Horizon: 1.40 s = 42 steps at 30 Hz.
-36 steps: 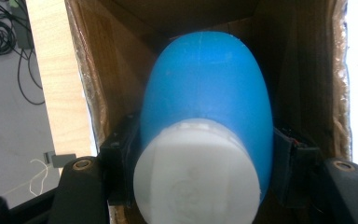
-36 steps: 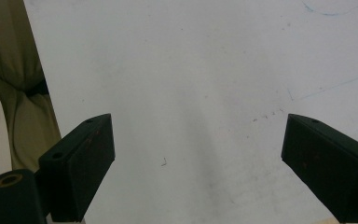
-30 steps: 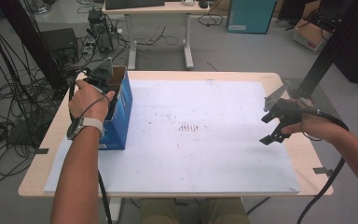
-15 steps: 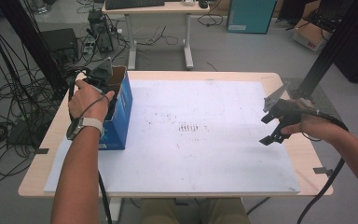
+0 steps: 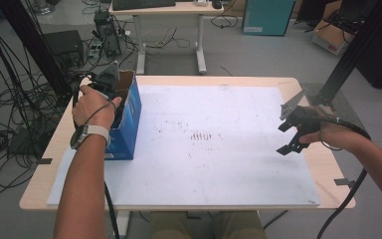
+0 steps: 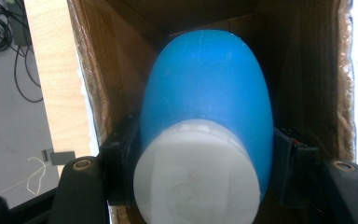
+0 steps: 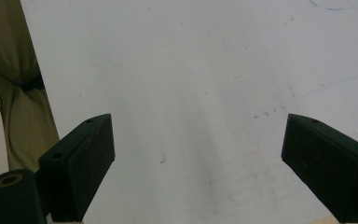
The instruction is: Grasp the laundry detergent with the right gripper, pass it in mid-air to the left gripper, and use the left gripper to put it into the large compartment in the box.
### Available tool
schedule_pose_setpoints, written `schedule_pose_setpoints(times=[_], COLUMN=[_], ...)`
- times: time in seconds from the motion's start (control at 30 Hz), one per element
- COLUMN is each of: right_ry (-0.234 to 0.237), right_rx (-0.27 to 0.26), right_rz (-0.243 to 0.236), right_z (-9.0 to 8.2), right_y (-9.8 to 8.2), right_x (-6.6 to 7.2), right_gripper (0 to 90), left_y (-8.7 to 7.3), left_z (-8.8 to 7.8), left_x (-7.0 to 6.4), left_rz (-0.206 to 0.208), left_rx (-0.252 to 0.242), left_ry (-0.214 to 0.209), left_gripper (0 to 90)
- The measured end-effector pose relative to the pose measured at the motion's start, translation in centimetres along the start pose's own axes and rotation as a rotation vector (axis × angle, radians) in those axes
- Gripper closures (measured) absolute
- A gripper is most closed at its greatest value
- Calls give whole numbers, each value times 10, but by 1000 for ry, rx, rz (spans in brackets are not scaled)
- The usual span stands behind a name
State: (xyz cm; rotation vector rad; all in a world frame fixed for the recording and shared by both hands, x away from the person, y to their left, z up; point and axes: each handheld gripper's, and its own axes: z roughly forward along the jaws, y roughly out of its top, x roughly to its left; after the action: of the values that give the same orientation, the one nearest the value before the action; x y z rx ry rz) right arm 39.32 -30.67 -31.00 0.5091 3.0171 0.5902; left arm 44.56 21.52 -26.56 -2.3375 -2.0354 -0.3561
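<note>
A blue rounded container (image 6: 205,102) with a white flat cap facing the camera sits inside an open cardboard box (image 6: 98,70). My left gripper (image 6: 205,161) is shut on it, one jaw pressing on each side. In the high view the box (image 5: 129,124) is blue outside and stands at the table's left edge, with my left gripper (image 5: 119,94) reaching down into its open top. My right gripper (image 5: 283,132) hovers over the right side of the white sheet (image 5: 204,164). It is open (image 7: 198,158) with nothing between its jaws.
The white sheet (image 7: 191,70) covers most of the wooden table (image 5: 179,79) and carries faint dark marks near its middle. Cables, a second desk and black frame posts stand on the floor beyond the table. The person's lap is at the front edge.
</note>
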Motion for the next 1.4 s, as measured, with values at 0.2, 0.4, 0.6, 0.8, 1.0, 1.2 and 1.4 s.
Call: schedule_pose_setpoints(times=[0.2,0.4,0.6,0.8,1.0,1.2,1.4], right_ry=[-1,-2,-3,-2,-2,0,0], right_rx=[2,3,0,4,-2,-2,3], right_rz=[-5,-1,-16,-9,-15,-27,-23], right_z=[1,0,2,2,2,4,4], right_y=[0,0,0,0,1,1,2], right_x=[0,0,-1,0,-1,-1,-1], right_gripper=[95,95,96,95,95,95,95], left_y=[0,-1,0,-1,-1,-1,-1], left_z=[0,0,0,0,0,1,0], left_x=[1,1,1,2,2,2,2], left_rz=[2,4,2,-1,-2,-2,1], left_rx=[-4,2,1,-3,-4,-7,-6], left_ry=[2,-3,-4,-6,-6,-5,-8], left_gripper=[377,377,377,377,377,377,377])
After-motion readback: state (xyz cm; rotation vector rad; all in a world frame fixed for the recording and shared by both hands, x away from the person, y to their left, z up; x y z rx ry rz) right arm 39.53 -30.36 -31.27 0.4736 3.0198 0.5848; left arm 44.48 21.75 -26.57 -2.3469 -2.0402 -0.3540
